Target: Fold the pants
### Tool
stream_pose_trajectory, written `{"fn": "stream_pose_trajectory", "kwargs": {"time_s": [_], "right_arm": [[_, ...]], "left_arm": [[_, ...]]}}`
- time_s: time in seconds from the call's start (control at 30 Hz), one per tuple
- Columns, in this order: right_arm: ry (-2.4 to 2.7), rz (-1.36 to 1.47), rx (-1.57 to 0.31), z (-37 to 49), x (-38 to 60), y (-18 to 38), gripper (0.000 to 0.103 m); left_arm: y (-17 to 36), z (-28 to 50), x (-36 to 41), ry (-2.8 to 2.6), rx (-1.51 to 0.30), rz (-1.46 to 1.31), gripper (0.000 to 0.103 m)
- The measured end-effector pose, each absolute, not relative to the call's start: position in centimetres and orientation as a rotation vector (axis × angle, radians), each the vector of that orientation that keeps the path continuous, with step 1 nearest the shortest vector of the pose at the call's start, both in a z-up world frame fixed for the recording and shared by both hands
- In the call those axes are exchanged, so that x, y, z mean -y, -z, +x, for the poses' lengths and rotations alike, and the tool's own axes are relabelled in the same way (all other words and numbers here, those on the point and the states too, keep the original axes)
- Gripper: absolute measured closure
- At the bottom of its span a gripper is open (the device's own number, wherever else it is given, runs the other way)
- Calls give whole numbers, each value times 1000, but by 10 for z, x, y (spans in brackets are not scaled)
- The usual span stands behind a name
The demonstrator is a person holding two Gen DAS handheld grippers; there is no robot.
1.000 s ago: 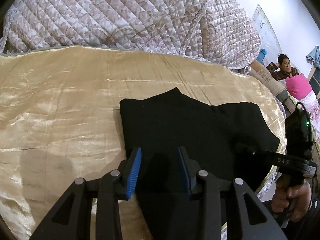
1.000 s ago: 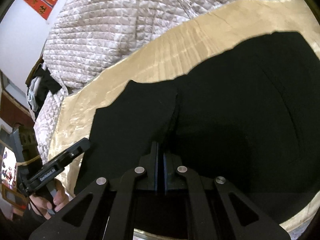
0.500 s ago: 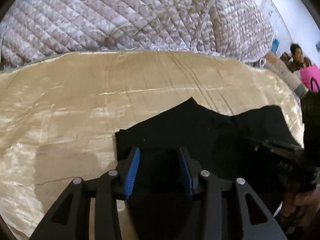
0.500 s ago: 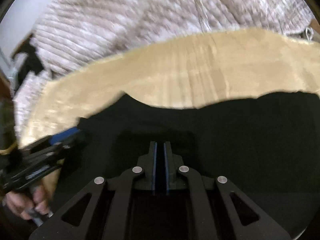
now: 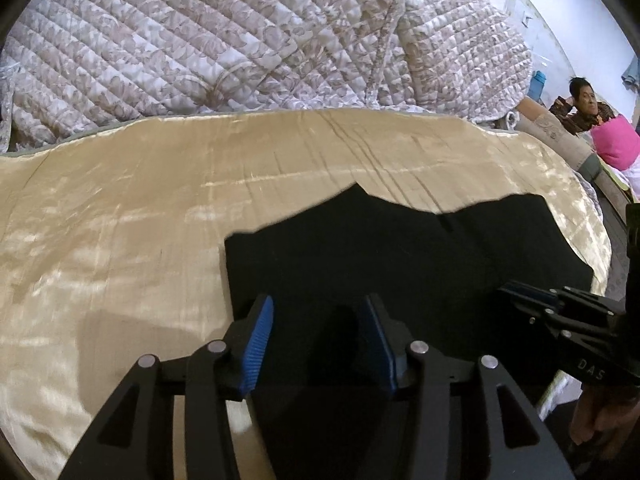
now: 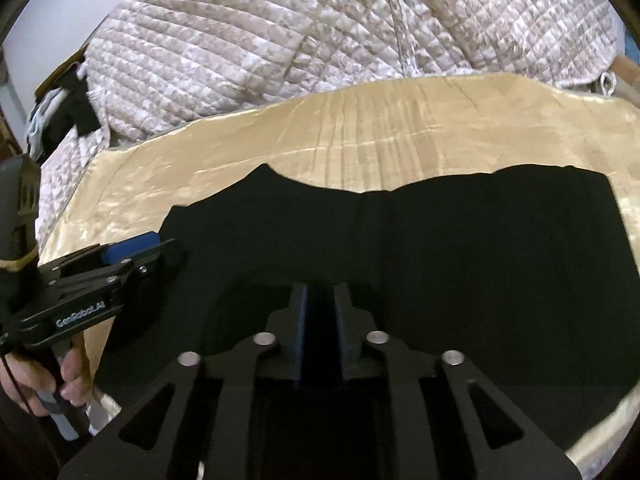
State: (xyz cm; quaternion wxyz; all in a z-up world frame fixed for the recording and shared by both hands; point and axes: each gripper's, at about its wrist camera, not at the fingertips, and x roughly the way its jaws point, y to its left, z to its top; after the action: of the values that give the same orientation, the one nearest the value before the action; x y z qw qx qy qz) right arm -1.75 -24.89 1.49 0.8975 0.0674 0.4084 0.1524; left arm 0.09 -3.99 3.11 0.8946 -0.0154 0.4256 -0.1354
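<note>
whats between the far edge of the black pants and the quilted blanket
Only bare gold satin sheet lies between the black pants and the quilted blanket; both wrist views show it.

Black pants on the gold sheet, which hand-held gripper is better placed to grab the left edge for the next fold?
Probably left: the left hand-held gripper hangs beside the black pants' left edge, jaws opening.

I see matt black cloth pants (image 5: 400,264) lying on a glossy, crinkled golden satin sheet (image 5: 120,220), a quilted floral cotton bedspread (image 5: 240,40) behind, and ribbed blue rubber pads (image 5: 258,340) on matt black plastic fingers.
</note>
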Motion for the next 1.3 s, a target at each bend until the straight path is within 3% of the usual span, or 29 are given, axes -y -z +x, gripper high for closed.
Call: {"fn": "stream_pose_trajectory", "kwargs": {"time_s": [0.4,1.3], "right_arm": [[-329,44,-822,-71,243,1,85],[-197,190,-793,-79,282,-6,85]], "left_arm": [[-25,-66,47,322,-851,-1,54],[-36,-58,25,244,-833,-30,54]]}}
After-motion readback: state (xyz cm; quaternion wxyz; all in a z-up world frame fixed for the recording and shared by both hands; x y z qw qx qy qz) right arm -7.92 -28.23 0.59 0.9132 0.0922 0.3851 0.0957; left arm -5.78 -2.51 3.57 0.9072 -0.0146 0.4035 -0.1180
